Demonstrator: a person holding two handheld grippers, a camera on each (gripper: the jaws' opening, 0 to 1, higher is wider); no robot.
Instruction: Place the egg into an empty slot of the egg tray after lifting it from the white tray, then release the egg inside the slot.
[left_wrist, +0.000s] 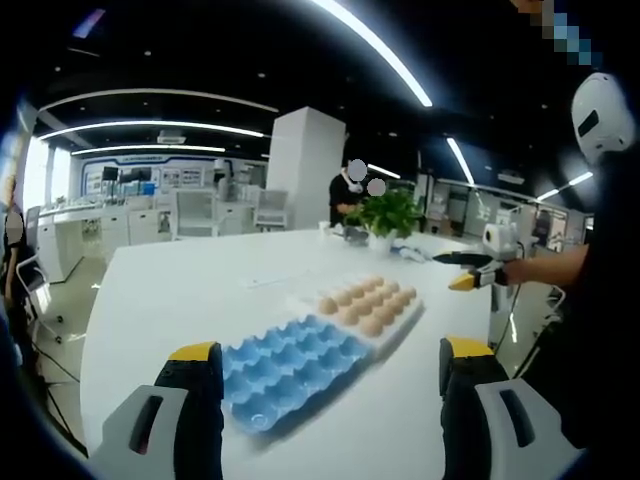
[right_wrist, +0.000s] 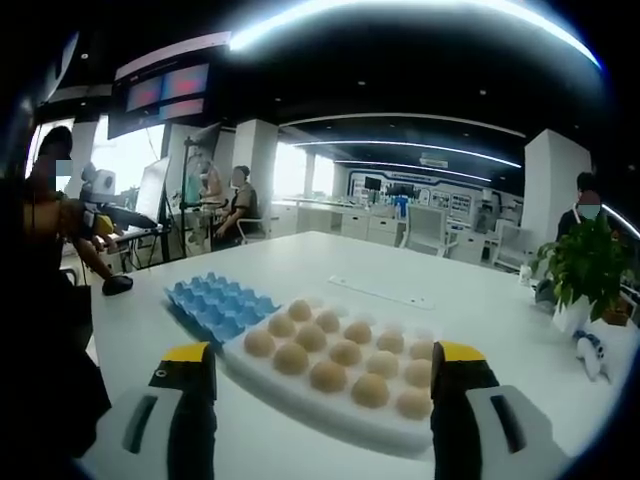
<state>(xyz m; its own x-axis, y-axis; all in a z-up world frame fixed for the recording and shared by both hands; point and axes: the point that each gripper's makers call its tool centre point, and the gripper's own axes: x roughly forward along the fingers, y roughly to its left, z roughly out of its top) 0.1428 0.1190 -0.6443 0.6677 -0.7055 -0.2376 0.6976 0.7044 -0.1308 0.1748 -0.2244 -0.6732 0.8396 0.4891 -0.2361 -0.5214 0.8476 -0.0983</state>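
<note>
Eggs (right_wrist: 330, 362) in white tray (right_wrist: 300, 398), blue egg tray (right_wrist: 218, 303) alongside

I'm working in a big open-plan lab or showroom: black ceiling with long white strip lights (left_wrist: 372, 45), rows of white desks and chairs (left_wrist: 215, 212), wall-mounted display screens (right_wrist: 165, 93) (pink-lit), a wide white table (left_wrist: 200, 285), people at workstations behind.
</note>
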